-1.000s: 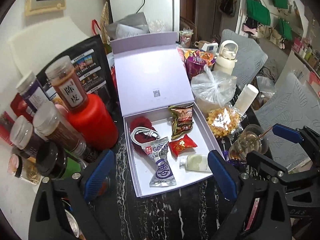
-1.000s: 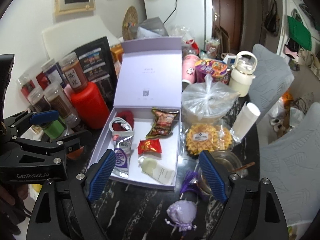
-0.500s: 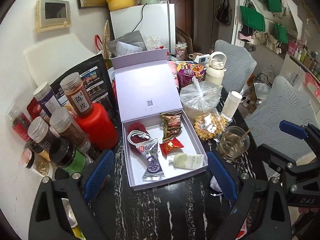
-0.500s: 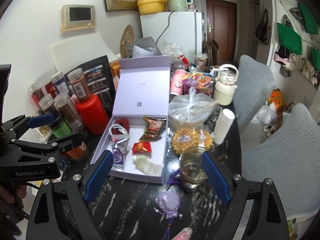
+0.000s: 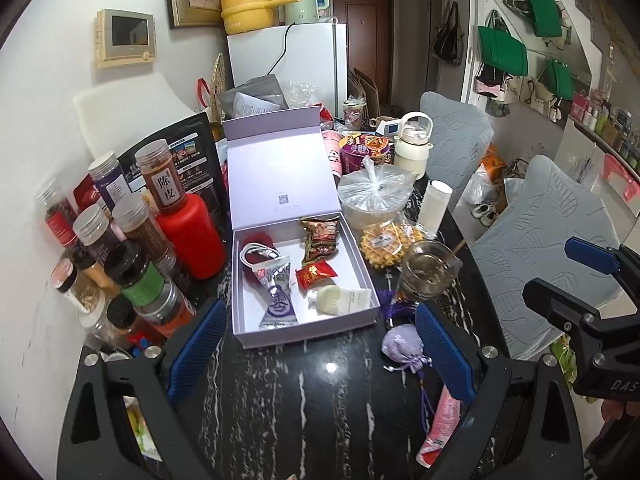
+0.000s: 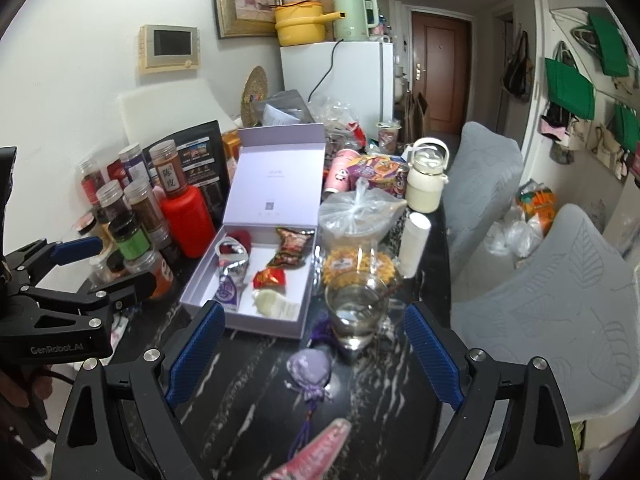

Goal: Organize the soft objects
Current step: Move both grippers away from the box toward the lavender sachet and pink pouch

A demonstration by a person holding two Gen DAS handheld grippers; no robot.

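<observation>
Lilac fabric throughout: logged one drawstring pouch (image 6: 310,366) with a purple tassel cord, lying on the black marble-veined table (image 5: 304,400) just outside the near right corner of the open lavender cardboard box (image 5: 304,332). Logged also a pink soft tube (image 5: 440,424) on the table, nearer the cameras than that corner. Found already inside the box: a silver-and-purple snack sachet (image 5: 276,296), a red packet (image 5: 314,274), a brown packet (image 5: 320,236), a cream tube (image 5: 340,300) and a white cable (image 5: 258,252) over a red fluffy item.

Judged the main hazard to be the clear drinking glass (image 6: 356,308) of liquid with a stirrer, standing just right of the box and close beyond the pouch; expected a wide reach for the pouch to clip it and spill. Judged the trailing tassel cord liable to snag. Noted crowded lidded jars (image 5: 132,240) left of the box, open to knocking on any careless sweep.

Found the left gripper (image 5: 318,306) with jaws spread wide, holding and touching nothing. Found the right gripper (image 6: 314,310) likewise wide apart and empty, above the pouch without contact.
</observation>
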